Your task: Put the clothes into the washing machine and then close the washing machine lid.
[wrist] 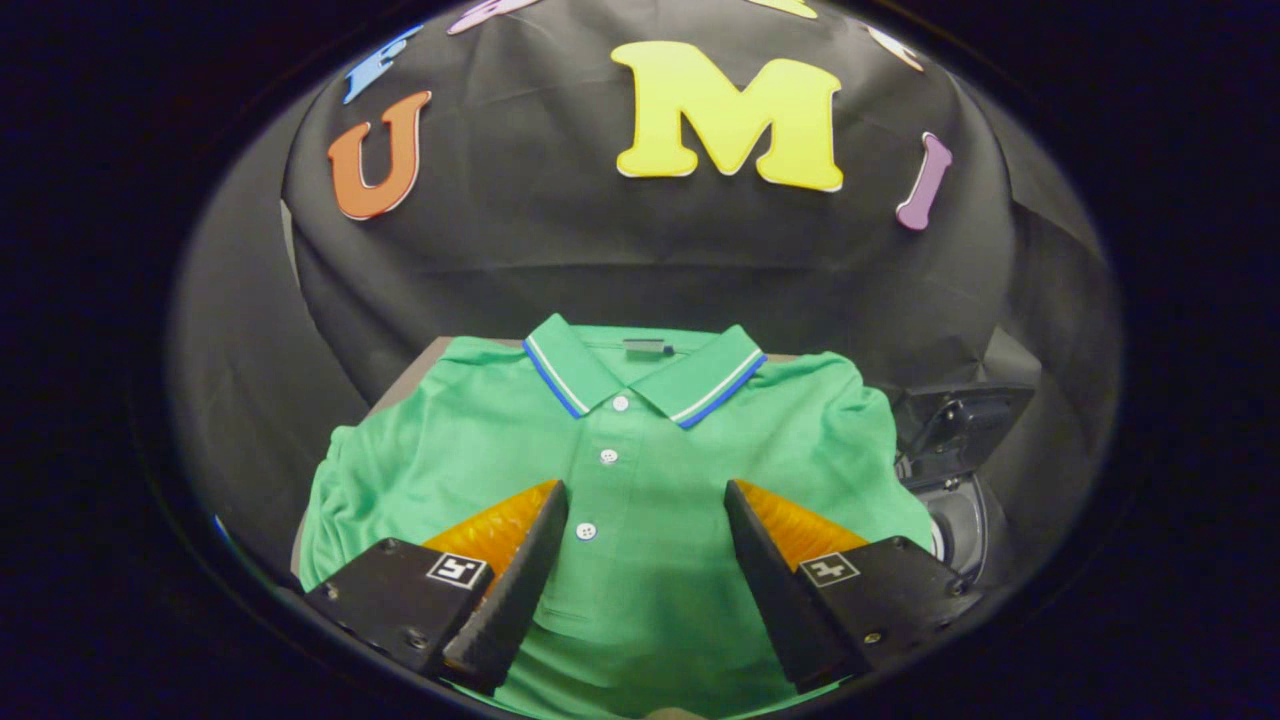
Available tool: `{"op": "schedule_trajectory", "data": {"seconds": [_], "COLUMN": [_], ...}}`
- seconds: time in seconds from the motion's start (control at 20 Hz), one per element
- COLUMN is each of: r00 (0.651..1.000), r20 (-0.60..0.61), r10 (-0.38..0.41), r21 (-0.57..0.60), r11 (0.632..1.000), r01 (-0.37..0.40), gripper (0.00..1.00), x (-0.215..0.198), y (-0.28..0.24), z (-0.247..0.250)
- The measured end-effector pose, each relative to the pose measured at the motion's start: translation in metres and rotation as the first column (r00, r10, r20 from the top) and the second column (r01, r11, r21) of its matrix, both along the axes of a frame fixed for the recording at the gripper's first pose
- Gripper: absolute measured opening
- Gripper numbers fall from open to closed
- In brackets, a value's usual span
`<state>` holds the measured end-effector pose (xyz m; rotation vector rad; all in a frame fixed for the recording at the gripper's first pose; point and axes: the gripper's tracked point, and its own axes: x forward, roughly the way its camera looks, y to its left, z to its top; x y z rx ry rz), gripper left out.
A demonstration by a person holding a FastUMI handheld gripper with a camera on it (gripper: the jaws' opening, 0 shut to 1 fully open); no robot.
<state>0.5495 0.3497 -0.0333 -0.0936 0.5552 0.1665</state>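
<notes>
A green polo shirt with a blue-and-white striped collar lies flat and buttoned on a table, collar away from me. My gripper hovers over the shirt's lower front, open, fingers spread to either side of the button placket and touching nothing that I can see. To the right of the shirt stands the washing machine, dark, with its lid raised and the round drum opening just visible behind my right finger.
The table shows as a thin brown strip past the shirt's left shoulder. Black cloth hangs close behind the table and wraps both sides.
</notes>
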Motion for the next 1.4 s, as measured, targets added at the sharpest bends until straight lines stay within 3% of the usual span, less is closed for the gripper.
{"op": "schedule_trajectory", "data": {"seconds": [0.4, 0.45, 0.5, 0.65, 0.85, 1.1, 1.4], "r00": [0.996, 0.995, 0.993, 0.992, 0.985, 0.982, 0.972], "r20": [-0.074, -0.077, -0.082, -0.098, -0.123, -0.099, 0.029], "r10": [0.051, 0.066, 0.083, 0.081, 0.118, 0.161, 0.234], "r21": [-0.016, -0.024, -0.026, 0.026, 0.079, 0.128, 0.174], "r11": [0.999, 0.997, 0.996, 0.997, 0.991, 0.981, 0.956], "r01": [-0.052, -0.068, -0.086, -0.079, -0.109, -0.148, -0.235], "gripper": [0.95, 0.87, 0.85, 0.33, 0.1, 0.08, 0.08], "x": [-0.004, -0.005, -0.006, -0.013, -0.016, -0.05, -0.103], "y": [-0.003, -0.002, -0.001, -0.003, -0.003, -0.015, -0.032], "z": [0.0, 0.003, 0.0, 0.0, 0.002, 0.009, 0.05]}}
